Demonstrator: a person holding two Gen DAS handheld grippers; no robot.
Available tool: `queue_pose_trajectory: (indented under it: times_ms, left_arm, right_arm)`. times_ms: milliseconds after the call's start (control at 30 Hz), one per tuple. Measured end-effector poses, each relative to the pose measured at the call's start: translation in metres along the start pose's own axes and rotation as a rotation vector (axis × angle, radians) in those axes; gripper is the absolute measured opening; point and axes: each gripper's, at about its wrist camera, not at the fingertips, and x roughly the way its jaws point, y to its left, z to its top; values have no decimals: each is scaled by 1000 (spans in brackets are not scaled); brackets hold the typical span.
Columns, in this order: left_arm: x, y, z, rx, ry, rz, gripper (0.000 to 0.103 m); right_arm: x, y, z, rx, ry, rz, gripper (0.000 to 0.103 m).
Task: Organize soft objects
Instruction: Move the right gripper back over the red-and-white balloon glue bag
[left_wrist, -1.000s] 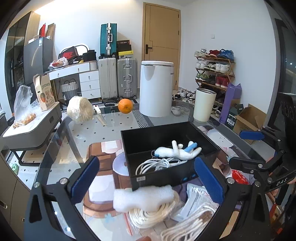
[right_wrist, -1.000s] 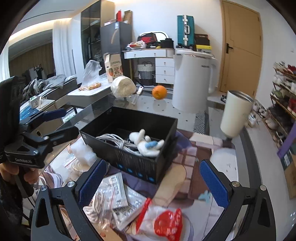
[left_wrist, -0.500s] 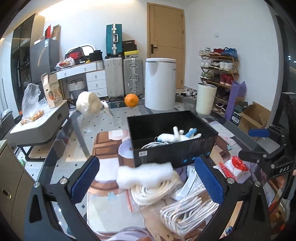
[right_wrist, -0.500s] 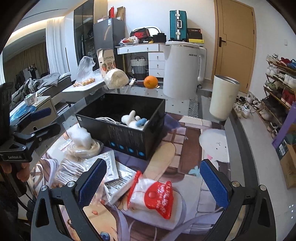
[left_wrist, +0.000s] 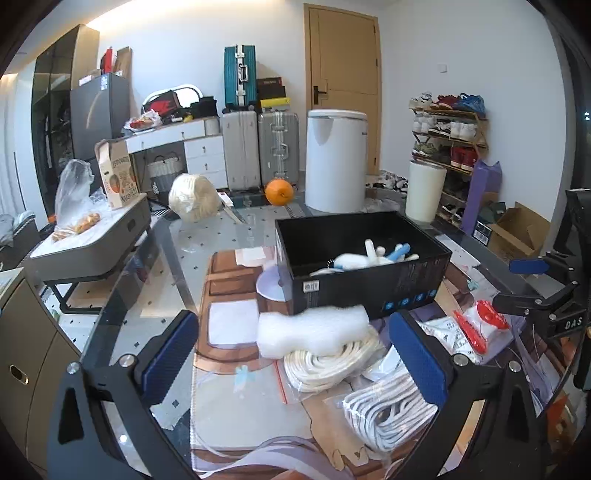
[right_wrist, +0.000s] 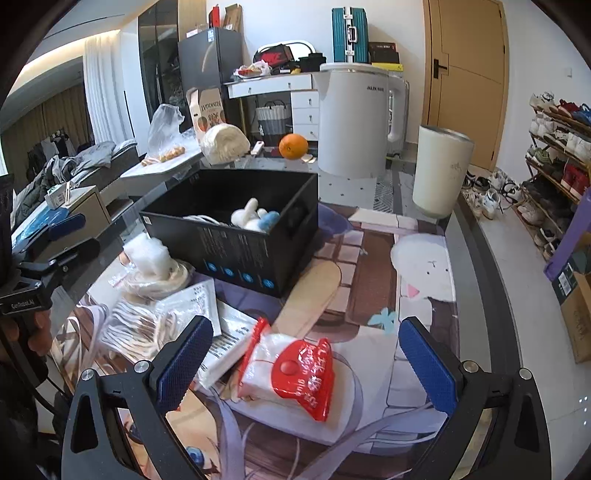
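The white foam piece (left_wrist: 314, 328) is seen lying crosswise on a rope coil (left_wrist: 328, 363), just ahead of the spread, empty left tool (left_wrist: 295, 354); the right tool (right_wrist: 306, 360), likewise spread, is probably farther off.

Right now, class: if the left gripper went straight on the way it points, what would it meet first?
Probably the white foam piece lying on the cream rope coil, centred between the open left gripper fingers; the black box stands behind. Depth is uncertain.
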Motion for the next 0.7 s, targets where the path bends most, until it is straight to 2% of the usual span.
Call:
queue_pose_trajectory:
  times_ms: [367, 700]
  left_arm:
    - [11, -3, -8, 5, 37, -23, 103]
    - [14, -9, -12, 20, 61, -76, 103]
  right_arm:
    - [21, -1, -10, 12, 87, 16, 102]
    - [39, 1, -19, 0, 157, 1, 102]
